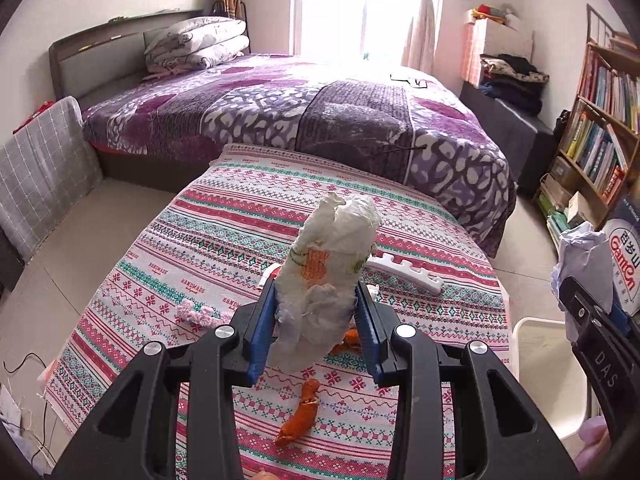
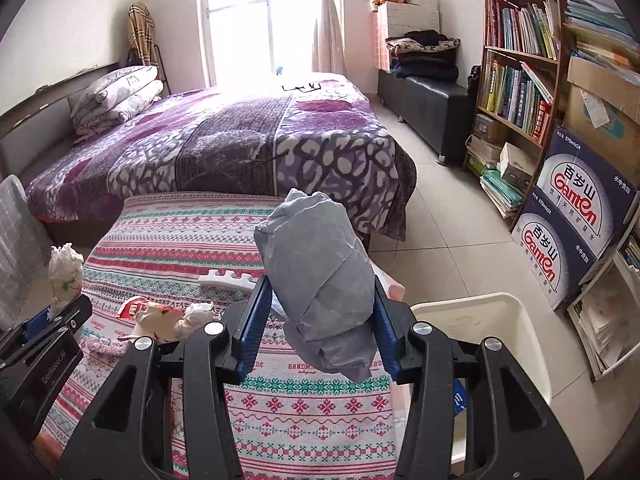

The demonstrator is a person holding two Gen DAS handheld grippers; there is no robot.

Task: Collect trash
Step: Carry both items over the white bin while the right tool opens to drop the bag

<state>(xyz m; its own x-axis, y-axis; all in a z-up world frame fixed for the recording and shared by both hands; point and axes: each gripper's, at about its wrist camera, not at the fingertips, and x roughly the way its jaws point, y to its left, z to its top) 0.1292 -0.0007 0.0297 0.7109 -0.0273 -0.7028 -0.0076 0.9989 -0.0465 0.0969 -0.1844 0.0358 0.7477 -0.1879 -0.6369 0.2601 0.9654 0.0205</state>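
My left gripper [image 1: 316,320] is clamped on a crumpled white wrapper [image 1: 328,264], my right gripper [image 2: 322,320] on a grey paper wad [image 2: 320,280]; both are held above the patterned surface [image 2: 180,232]. Neither is in the white bin [image 2: 516,320] yet. Orange peel [image 1: 300,412], a red packet [image 2: 136,310] and tissue [image 2: 196,314] remain.

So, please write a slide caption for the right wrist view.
Right gripper holding a crumpled grey paper wad above the patterned striped tablecloth, beside a white plastic bin.
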